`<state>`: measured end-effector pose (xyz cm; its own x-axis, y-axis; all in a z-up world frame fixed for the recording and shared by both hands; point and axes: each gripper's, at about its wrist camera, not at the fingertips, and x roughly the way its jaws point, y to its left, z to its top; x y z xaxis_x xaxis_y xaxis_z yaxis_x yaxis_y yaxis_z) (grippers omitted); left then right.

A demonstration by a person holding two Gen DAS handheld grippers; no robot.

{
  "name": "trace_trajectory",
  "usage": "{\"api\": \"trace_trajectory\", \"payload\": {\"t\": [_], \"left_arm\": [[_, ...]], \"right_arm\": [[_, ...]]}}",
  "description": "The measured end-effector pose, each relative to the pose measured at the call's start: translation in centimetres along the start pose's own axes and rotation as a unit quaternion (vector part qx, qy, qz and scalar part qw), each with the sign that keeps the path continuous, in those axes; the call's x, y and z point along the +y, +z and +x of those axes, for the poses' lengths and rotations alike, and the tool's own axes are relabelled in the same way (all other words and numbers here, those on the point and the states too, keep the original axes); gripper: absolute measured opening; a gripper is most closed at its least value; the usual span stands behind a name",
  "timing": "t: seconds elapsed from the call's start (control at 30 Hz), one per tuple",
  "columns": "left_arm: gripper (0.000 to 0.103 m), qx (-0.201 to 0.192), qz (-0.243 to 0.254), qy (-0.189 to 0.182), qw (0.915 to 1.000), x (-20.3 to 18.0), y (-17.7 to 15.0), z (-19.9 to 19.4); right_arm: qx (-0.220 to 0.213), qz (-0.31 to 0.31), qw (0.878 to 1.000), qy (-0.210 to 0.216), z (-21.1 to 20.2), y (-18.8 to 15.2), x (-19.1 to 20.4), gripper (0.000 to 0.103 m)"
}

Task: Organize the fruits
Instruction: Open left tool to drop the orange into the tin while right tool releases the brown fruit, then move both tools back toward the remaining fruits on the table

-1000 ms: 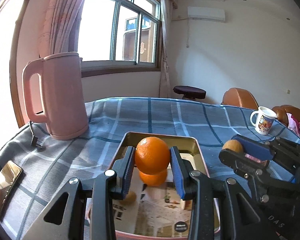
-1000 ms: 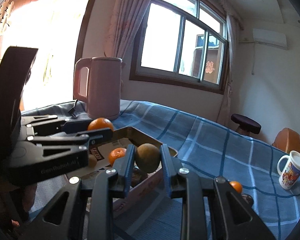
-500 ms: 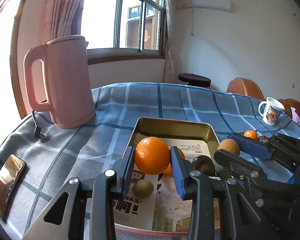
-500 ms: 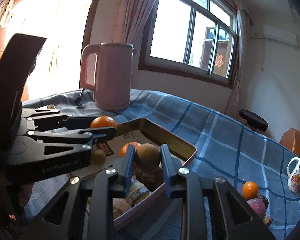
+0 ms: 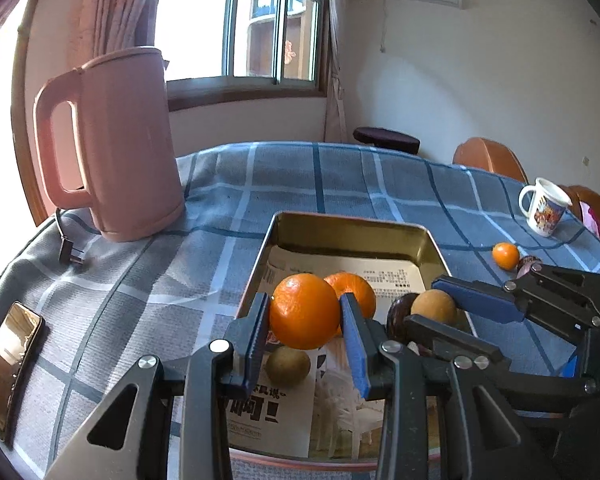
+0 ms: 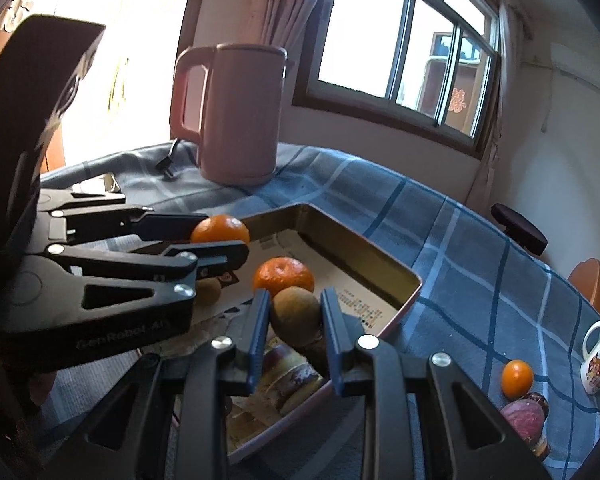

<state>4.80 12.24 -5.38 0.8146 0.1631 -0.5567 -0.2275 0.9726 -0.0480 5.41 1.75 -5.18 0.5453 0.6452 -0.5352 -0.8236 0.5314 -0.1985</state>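
Tools point(image 5: 305, 322) lower; three oranges point(image 5: 506, 255).

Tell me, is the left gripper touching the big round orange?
Touching. The left wrist view shows the left gripper with both blue pads pressed against the big orange, held above the tin tray.

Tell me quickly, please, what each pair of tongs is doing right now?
Left tongs: closed on an orange, above the tray.
Right tongs: closed on a brown fruit, also over the tray.
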Motion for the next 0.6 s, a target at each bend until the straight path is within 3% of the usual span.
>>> {"api": "trace_trajectory", "payload": {"t": [0.23,0.3,0.33,0.43,0.5,0.6], "left_arm": [[0.038,0.011,0.003,0.004,0.9999,-0.1,-0.1,0.3],[0.038,0.012,0.007,0.004,0.9999,-0.3,-0.1,0.2],[0.039,0.009,0.010,0.012,0.9998,-0.4,-0.1,0.0],[0.050,-0.001,0.003,0.013,0.9999,-0.1,0.0,-0.8],[0.072,-0.021,-0.007,0.008,0.9997,0.1,0.3,-1.9],[0.075,-0.049,-0.012,0.004,0.9987,-0.2,1.0,-3.4]], "right_arm": [[0.021,-0.001,1.000,0.002,0.8,0.0,0.1,0.031],[0.022,-0.001,1.000,0.003,0.8,0.0,0.2,0.049],[0.022,-0.001,1.000,0.000,0.8,0.0,0.2,0.053],[0.011,0.012,1.000,-0.005,0.4,0.0,-0.3,0.060],[0.003,0.025,1.000,-0.007,-0.2,-0.2,-0.9,0.061],[-0.005,0.026,0.999,-0.029,-1.6,-0.7,-1.7,0.061]]}}
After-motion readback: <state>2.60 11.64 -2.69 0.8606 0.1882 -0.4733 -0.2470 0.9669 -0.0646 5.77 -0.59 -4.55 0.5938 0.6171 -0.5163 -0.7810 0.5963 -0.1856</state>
